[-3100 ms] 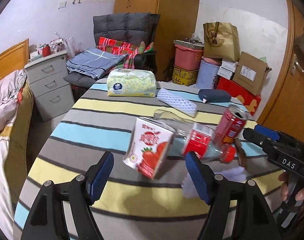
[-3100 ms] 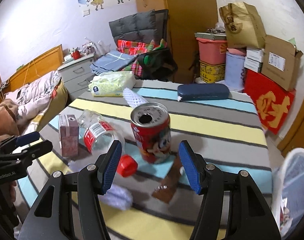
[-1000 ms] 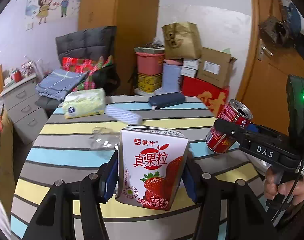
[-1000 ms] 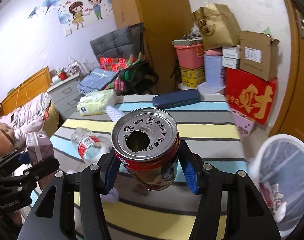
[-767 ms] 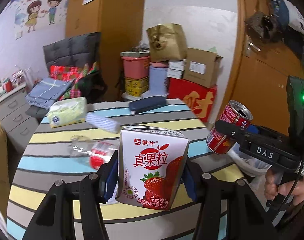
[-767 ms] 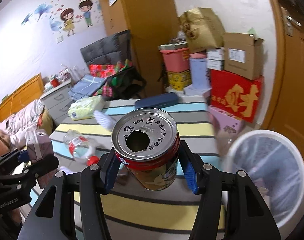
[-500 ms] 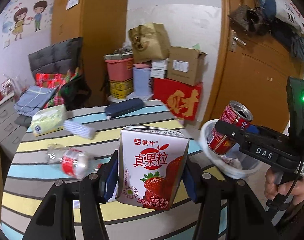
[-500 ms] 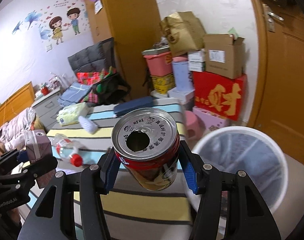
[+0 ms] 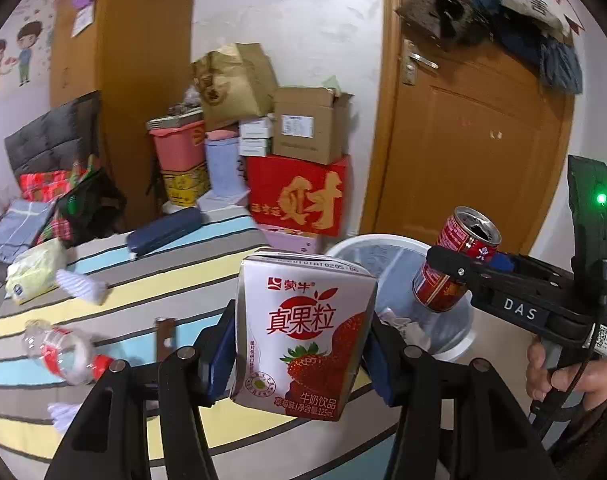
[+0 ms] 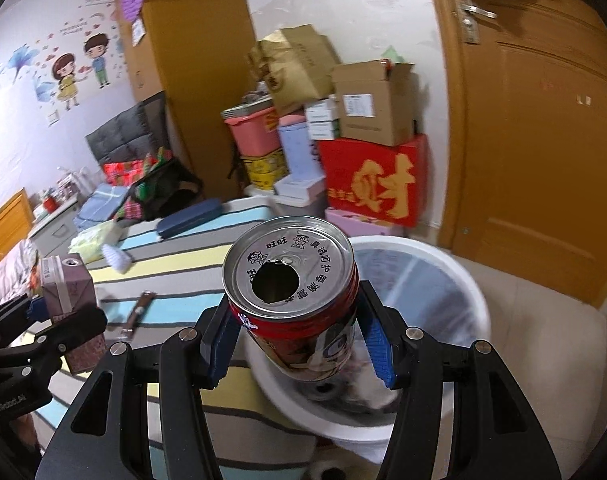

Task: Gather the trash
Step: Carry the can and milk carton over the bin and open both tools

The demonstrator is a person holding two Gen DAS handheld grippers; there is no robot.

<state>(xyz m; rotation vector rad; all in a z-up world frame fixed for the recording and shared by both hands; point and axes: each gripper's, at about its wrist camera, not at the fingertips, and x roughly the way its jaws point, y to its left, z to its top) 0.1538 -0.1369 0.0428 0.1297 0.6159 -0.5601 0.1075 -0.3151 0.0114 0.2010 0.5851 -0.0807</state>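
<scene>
My left gripper (image 9: 301, 356) is shut on a strawberry milk carton (image 9: 303, 332) and holds it above the striped table's (image 9: 151, 280) right end. It shows as a pinkish carton (image 10: 69, 292) in the right wrist view. My right gripper (image 10: 299, 344) is shut on an opened red can (image 10: 295, 296), held over the white trash bin (image 10: 443, 264) beside the table. The left wrist view shows the can (image 9: 457, 260) above the bin (image 9: 383, 244), which holds crumpled paper.
On the table lie a plastic bottle with a red label (image 9: 63, 350), a brown wrapper (image 9: 163, 338), white tissue (image 9: 83, 284), a tissue pack (image 9: 33, 270) and a dark blue case (image 9: 165, 232). Boxes (image 9: 299, 196) and a wooden door (image 9: 475, 140) stand behind the bin.
Both grippers closed on the carton and the can, lifted them and swung right. The bin has come into view and now sits under the can.
</scene>
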